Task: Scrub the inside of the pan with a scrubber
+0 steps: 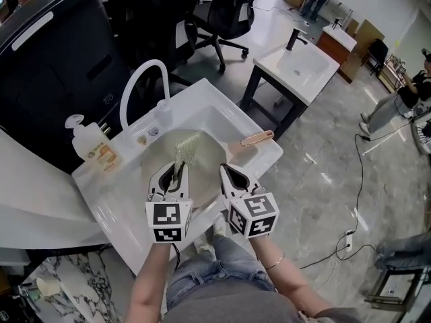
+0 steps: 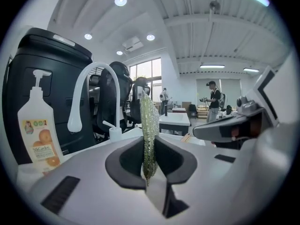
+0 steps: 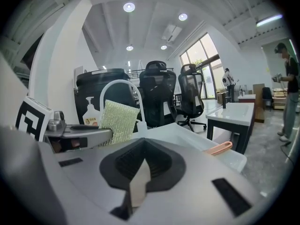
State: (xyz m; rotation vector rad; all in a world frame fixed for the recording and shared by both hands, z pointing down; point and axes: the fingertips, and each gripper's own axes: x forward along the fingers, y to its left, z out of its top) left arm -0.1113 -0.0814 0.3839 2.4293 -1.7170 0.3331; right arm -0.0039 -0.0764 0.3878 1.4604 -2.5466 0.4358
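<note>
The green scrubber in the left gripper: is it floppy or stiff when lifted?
Probably fairly stiff: the scrubber sticks straight out of the left gripper without drooping. Likely light, being a thin sheet pinched at one edge. Its coarse weave should resist slipping.

Print shows only on the soap bottle (image 2: 40,135) at the sink's edge. Its label carries a small word by the pictured oranges, perhaps ending in "Garden", too blurred to read surely.
</note>
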